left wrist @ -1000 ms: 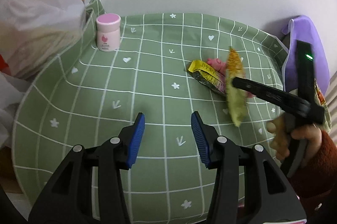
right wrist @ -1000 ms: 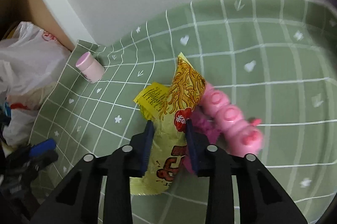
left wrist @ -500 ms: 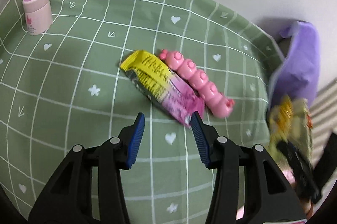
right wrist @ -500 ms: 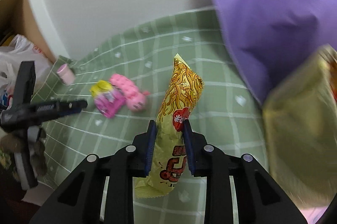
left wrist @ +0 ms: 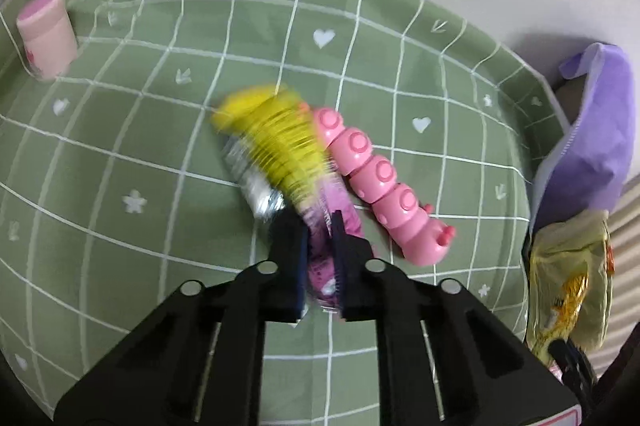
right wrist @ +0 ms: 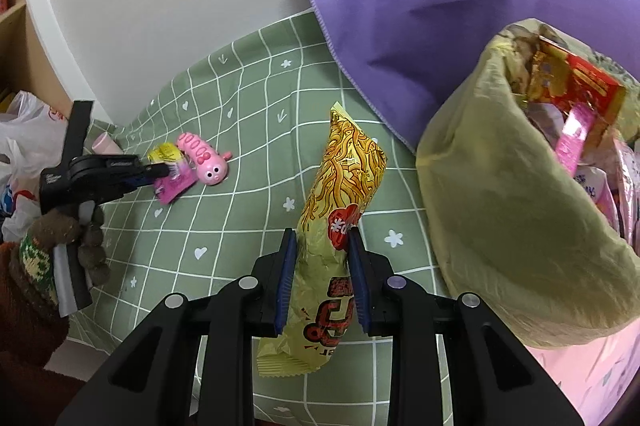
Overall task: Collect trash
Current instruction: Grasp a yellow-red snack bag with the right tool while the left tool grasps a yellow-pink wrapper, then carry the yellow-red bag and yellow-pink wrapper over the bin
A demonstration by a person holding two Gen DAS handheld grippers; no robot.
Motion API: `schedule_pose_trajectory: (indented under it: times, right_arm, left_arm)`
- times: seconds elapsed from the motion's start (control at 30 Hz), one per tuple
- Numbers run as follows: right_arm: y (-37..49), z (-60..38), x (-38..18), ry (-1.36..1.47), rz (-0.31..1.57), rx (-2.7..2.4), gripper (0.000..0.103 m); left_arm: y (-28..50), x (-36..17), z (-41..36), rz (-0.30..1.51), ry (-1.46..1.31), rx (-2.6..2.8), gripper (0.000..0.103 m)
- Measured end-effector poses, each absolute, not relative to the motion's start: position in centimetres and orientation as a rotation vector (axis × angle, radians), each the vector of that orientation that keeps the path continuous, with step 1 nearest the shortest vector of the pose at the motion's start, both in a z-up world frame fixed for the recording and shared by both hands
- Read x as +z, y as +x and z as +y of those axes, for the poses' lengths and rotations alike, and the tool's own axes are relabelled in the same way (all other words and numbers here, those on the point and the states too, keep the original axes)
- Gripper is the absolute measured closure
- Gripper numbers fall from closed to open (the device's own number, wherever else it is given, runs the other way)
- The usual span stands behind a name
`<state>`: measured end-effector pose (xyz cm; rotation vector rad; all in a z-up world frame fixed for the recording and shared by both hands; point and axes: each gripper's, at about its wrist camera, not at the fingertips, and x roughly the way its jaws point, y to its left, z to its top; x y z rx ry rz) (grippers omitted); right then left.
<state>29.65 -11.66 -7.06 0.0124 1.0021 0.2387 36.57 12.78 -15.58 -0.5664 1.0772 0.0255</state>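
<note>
A yellow and pink wrapper (left wrist: 276, 145) lies on the green checked cloth (left wrist: 120, 153), beside a pink caterpillar toy (left wrist: 380, 181). My left gripper (left wrist: 320, 222) is closing its jaws on the wrapper's pink end, and the pads pinch it. The right wrist view shows the same grip from the side, with the wrapper (right wrist: 172, 173) next to the toy (right wrist: 204, 157). My right gripper (right wrist: 322, 238) is shut on a long yellow noodle-snack packet (right wrist: 348, 165), held above the cloth just left of an open yellow-green trash bag (right wrist: 500, 205) with several wrappers inside.
A purple fabric bag (right wrist: 440, 5) stands behind the trash bag against the white wall. A small pink jar (left wrist: 46, 33) sits at the cloth's far left corner. White plastic bags (right wrist: 24, 129) lie beyond the cloth's left edge. A gloved hand (right wrist: 80, 238) holds the left gripper.
My left gripper moved right to the yellow and pink wrapper and closed on it. My right gripper carried the noodle packet right and up, from beside the toy to the trash bag.
</note>
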Motion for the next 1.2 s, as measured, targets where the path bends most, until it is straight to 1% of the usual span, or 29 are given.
schedule_pose_trajectory:
  times: [0.07,0.2,0.37,0.47,0.67,0.97,1.2]
  right_arm:
    - [29.8,-11.5,-6.9,0.022,0.996,0.245,0.077]
    - [30.2,-10.9,-6.0,0.019,0.962,0.265,0.077]
    - [30.5,-10.4,-2.2,-0.009,0.853,0.285,0.077]
    - [30.5,-10.7,0.7,-0.039,0.773,0.277,0.077]
    - [29.1,-13.7,6.3,-0.061,0.625,0.198,0.077]
    - [26.3,-20.8,10.2,-0.051,0.523,0.014,0.077]
    - [24.1,-26.2,11.3,-0.033,0.485,-0.109,0.077]
  left_arm:
    - [35.8,-14.1,13.1,1.042,-0.52,0.016,0.098]
    - [34.3,-10.4,13.9,0.962,-0.456,-0.005,0.098]
    - [33.9,-4.5,13.9,0.842,-0.414,-0.052,0.098]
    - [34.2,-0.7,12.8,0.761,-0.386,-0.124,0.098]
    - [35.7,4.9,6.8,0.676,-0.33,-0.343,0.098]
    - [36.7,7.5,-4.9,0.674,-0.16,-0.63,0.098]
    - [37.4,7.2,-12.7,0.726,-0.084,-0.815,0.098]
